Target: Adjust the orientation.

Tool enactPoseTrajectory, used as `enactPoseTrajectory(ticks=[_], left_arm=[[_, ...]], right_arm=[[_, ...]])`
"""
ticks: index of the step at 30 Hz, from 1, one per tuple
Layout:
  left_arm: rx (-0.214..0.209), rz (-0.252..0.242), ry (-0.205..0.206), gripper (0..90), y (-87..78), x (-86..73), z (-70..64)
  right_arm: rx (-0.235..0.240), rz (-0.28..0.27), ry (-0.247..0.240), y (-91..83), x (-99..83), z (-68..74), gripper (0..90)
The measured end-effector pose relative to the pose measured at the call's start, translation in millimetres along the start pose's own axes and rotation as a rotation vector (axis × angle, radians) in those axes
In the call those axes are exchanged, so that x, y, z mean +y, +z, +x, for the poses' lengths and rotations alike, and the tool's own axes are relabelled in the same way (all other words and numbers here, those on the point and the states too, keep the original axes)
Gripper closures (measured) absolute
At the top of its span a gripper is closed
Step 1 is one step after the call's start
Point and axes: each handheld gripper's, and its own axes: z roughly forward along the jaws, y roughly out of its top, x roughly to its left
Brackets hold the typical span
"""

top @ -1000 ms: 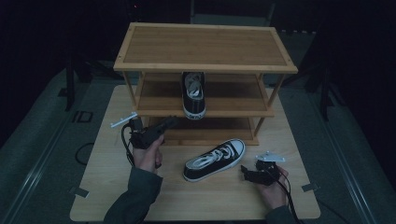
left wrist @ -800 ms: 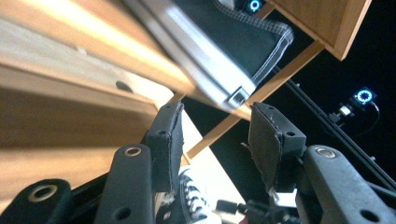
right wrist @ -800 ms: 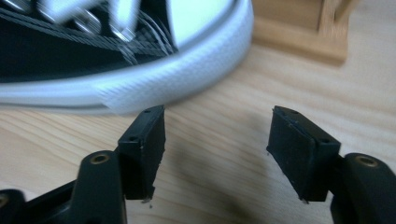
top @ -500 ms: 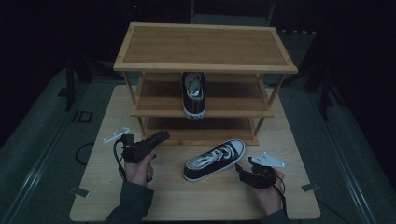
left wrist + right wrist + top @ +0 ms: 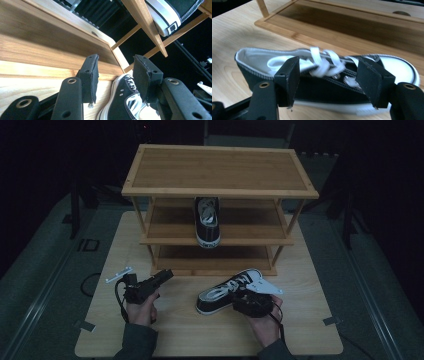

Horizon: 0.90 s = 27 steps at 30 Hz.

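Right gripper [image 5: 239, 301], jaws apart, low beside the sneaker [image 5: 227, 290].

Dark room (apparently unlit), grey floor [image 5: 45, 245].

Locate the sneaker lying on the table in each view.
High view: the sneaker lies on the table, lower centre, in front of the shelf rack.
Left gripper view: bottom centre, seen between the jaws.
Right gripper view: centre, side-on behind the jaws.
Shared landmark: the rack's bottom shelf.
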Motion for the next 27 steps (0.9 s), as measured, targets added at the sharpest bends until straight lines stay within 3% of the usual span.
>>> enactPoseTrajectory(ticks=[6,11,15,18,22,25,27], left_arm=[[-0.001,-0.005,-0.001,56.0,-2.5,0.1,1.2],[-0.002,-0.006,-0.007,56.0,-2.4,-0.1,2.4],[-0.001,-0.005,-0.009,56.0,-2.3,-0.4,2.3],[-0.001,-0.004,-0.011,56.0,-1.7,-0.8,2.3],[-0.001,-0.002,-0.01,55.9,-1.2,-1.3,2.9],[-0.001,-0.003,-0.009,55.9,-1.1,-1.2,2.7],[-0.002,-0.003,-0.009,55.9,-1.2,-1.0,2.0]], right_arm=[[-0.03,0.025,0.015,16.4,-0.9,7.7,35.2],[-0.067,0.026,0.013,13.1,-8.1,12.8,38.7],[-0.07,0.041,0.028,12.6,-11.7,12.5,39.3],[-0.061,0.057,0.082,12.3,-13.4,12.9,45.5],[-0.045,0.069,0.093,12.6,-11.8,16.4,56.0],[-0.035,0.09,0.126,15.0,-10.4,16.3,58.5],[-0.01,0.116,0.196,15.8,-9.9,13.2,61.4]])
